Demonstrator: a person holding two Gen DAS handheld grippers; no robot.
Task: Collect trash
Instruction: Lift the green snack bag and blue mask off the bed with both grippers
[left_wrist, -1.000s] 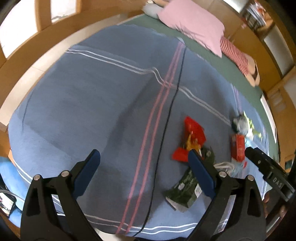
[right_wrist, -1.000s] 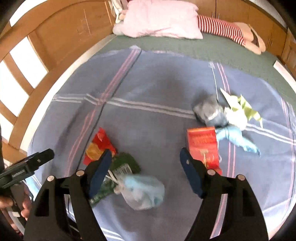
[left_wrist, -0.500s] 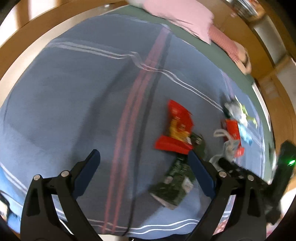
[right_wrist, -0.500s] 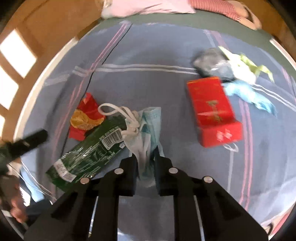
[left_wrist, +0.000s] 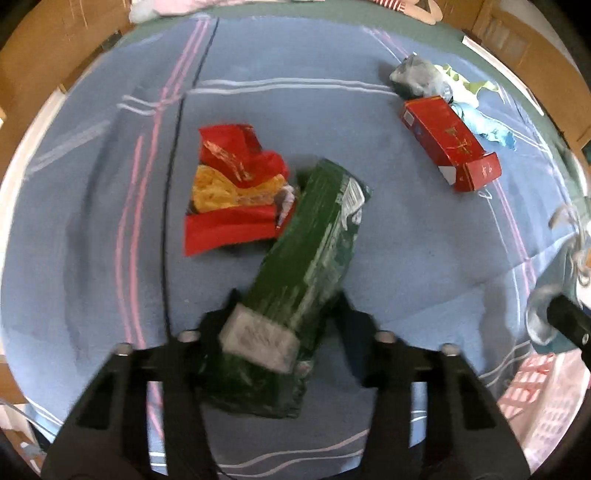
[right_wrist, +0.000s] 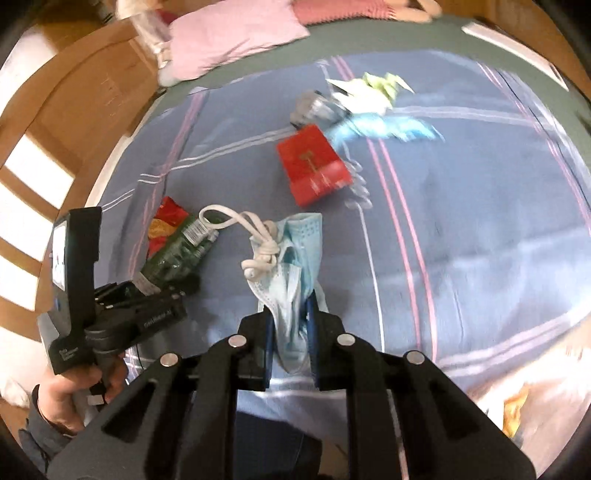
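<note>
My left gripper (left_wrist: 286, 314) is shut on a long green wrapper (left_wrist: 310, 258), its far end by a red and yellow snack bag (left_wrist: 229, 192) on the blue blanket. My right gripper (right_wrist: 290, 317) is shut on a light blue face mask (right_wrist: 291, 266) with knotted white ear loops, held above the blanket. In the right wrist view the left gripper (right_wrist: 162, 291) grips the green wrapper (right_wrist: 181, 251) at the lower left. A red carton (left_wrist: 450, 144) (right_wrist: 314, 166) lies further back, with a grey crumpled bag (left_wrist: 417, 77), a blue wrapper (right_wrist: 384, 127) and yellow-green paper (right_wrist: 373, 83) behind it.
The blue striped blanket (left_wrist: 92, 221) covers a green bed (right_wrist: 369, 40). A pink pillow (right_wrist: 236, 37) and a red-striped item lie at the head. Wooden panels (right_wrist: 55, 129) line the left side. The bed's near edge is just below both grippers.
My left gripper has moved right onto the green wrapper and closed on it. My right gripper, shut on the mask, has lifted it and pulled back; its loops have come off the green wrapper.
</note>
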